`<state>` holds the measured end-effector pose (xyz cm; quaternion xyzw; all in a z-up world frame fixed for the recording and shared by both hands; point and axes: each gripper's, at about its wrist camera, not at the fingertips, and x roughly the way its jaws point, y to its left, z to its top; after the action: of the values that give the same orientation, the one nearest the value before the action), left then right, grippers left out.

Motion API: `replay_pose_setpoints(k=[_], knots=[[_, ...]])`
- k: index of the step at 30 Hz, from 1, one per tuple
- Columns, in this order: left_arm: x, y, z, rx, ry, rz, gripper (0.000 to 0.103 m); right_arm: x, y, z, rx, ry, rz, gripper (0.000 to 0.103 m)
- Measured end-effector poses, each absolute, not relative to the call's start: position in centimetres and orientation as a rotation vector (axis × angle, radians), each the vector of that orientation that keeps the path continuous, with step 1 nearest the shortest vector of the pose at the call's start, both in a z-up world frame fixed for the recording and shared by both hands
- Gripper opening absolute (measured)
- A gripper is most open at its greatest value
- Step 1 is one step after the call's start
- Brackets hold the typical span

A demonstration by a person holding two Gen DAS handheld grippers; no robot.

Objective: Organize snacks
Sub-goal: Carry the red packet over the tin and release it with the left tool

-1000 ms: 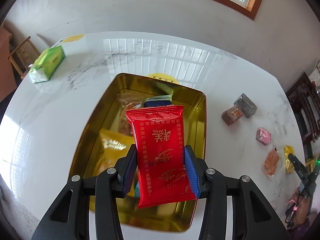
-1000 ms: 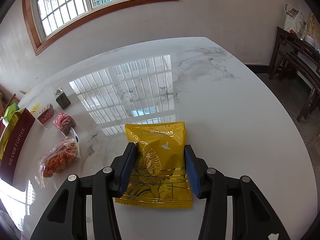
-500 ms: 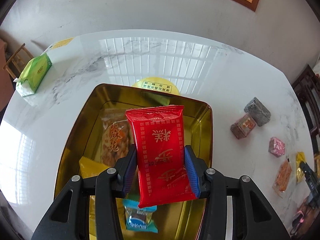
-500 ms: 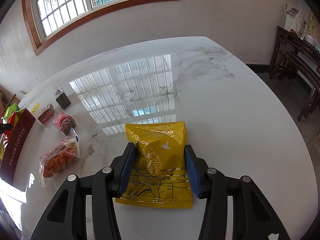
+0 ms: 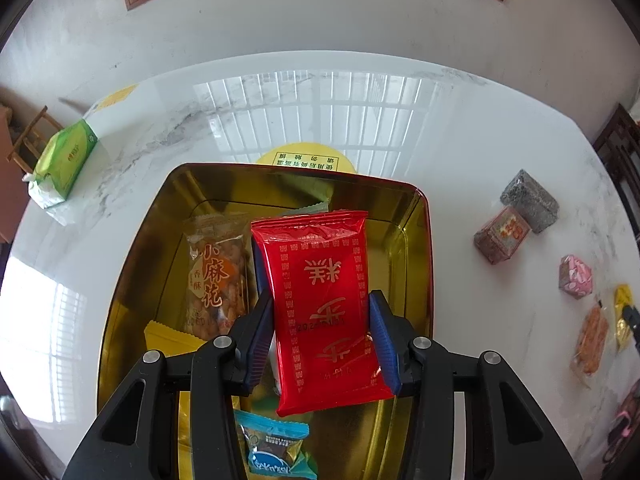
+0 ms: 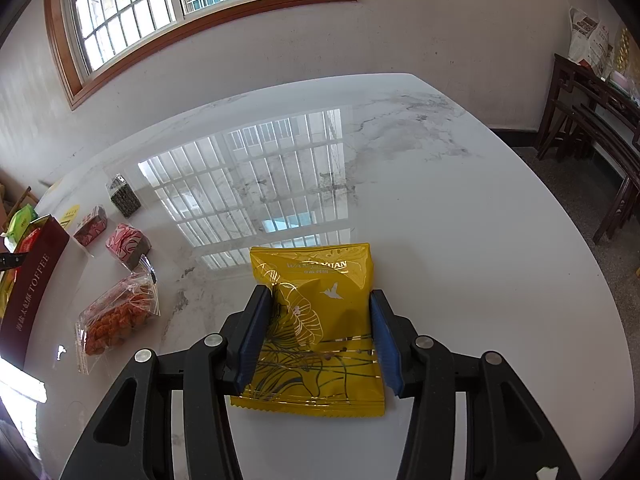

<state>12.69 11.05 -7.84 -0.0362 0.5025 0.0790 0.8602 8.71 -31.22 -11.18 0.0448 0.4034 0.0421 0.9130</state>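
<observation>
Left wrist: left claw (image 5: 321, 338) pinching red packet (image 5: 320, 300) over tin (image 5: 420, 240); right claw (image 6: 318, 338) pinching yellow packet (image 6: 320, 328)

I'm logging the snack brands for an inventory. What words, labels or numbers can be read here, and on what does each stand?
"TOFFEE": dark red box side, beside Chinese characters too small to read.
"小麻花", with small "香酥": clear snack pack in the gold tin.
"糕", seen upside down: red packet in the left tool; its date stamp is blurred.
Yellow packet in the right tool: brand line only partly legible, ending "YUAN".
Yellow round sticker: too small.
</observation>
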Motion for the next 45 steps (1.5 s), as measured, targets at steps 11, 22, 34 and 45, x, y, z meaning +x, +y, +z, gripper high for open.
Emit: replay_pose_setpoints(k=[11,22,34,45], knots=[[12.5,10.4,-8.1,0.002,1.062,0.198,0.048,8.7,-31.3,-11.2,0.096,0.833,0.084,0.047],[11.3,10.0,-7.0,0.038,1.03,0.205,0.048,8.8,-31.3,-11.2,0.095,0.833,0.083,0.047],[6.5,10.1,-4.8,0.011,0.978,0.204,0.052,8.0,-30.0,-11.1,0.034,0.827,0.045,0.047],[-0.4,11.1,-2.7,-0.074,0.943,0.186,0.053,5.2,-30.6,-11.1,0.165,0.811,0.066,0.042]])
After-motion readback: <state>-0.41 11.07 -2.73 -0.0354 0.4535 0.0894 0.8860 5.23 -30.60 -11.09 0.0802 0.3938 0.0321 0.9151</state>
